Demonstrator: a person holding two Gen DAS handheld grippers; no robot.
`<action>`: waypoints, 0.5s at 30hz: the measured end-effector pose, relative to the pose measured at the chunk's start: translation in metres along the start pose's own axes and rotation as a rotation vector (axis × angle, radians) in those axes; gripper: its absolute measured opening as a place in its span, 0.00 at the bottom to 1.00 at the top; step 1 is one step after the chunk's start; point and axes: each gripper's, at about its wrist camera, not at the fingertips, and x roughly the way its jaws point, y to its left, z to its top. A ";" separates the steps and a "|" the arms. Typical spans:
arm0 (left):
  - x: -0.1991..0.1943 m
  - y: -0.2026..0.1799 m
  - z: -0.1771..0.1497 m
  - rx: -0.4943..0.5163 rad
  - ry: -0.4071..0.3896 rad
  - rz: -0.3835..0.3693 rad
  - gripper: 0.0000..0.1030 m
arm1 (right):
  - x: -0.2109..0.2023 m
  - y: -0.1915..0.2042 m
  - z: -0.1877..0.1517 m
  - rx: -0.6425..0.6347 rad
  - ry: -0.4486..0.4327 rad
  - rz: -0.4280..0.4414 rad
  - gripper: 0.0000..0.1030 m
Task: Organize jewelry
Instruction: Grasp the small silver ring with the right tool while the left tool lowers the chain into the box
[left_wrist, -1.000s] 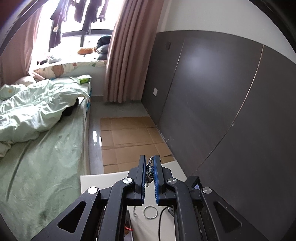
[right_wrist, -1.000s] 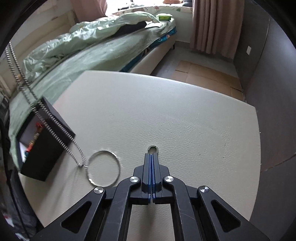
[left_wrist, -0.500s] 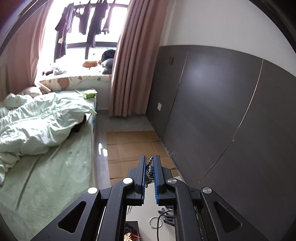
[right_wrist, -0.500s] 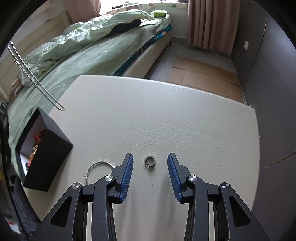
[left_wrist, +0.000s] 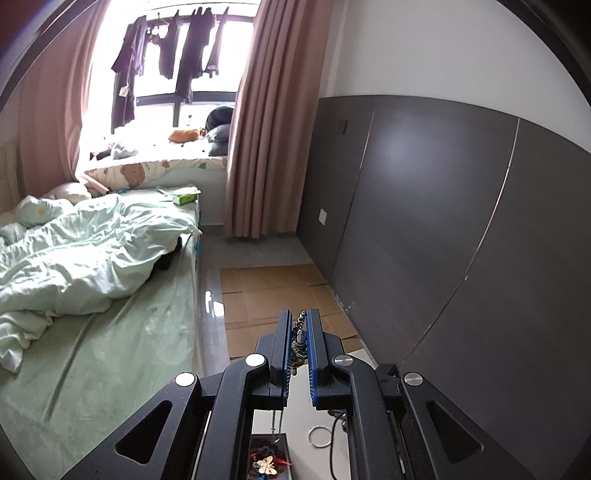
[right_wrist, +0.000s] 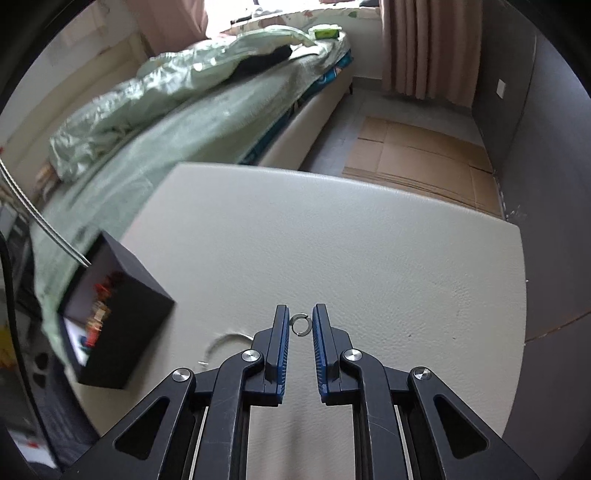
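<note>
Over at the black box (right_wrist: 122, 325), already looking at several pieces stowed: red bits and a butterfly-shaped ornament (left_wrist: 266, 466) down inside. Counting those as done.

Up above it, clamping a beaded necklace (left_wrist: 297, 339) in the left gripper (left_wrist: 299, 314), jaws narrow and tight on it. Dangling its thin tail right at the open mouth of the box, not yet let go. Calling that piece halfway home: needs lowering in and releasing.

Down on the pale table (right_wrist: 351, 240), working the right gripper (right_wrist: 300, 312) around a small silver ring (right_wrist: 300, 325). Jaws just drawn in to a narrow gap, with the ring sitting between the tips. Can't confirm any pad contact, so not calling it a grip.

Spotting also a large wire hoop (right_wrist: 225, 339), lying flat just left of that gripper, near the box, untouched.

Reckoning roughly the middle of the job, then: some jewellery boxed, one necklace hanging over the box, ring about to be picked, hoop waiting. Worth watching for the ring skidding on that smooth surface if pinched off-centre.
</note>
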 end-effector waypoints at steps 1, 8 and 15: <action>0.001 0.003 -0.003 -0.006 0.005 -0.002 0.07 | -0.004 0.004 0.002 -0.003 -0.008 0.010 0.14; 0.012 0.013 -0.029 -0.018 0.056 -0.015 0.07 | -0.038 0.025 0.010 0.020 -0.062 0.078 0.14; 0.044 0.029 -0.067 -0.067 0.144 -0.038 0.07 | -0.069 0.053 0.015 0.004 -0.114 0.105 0.14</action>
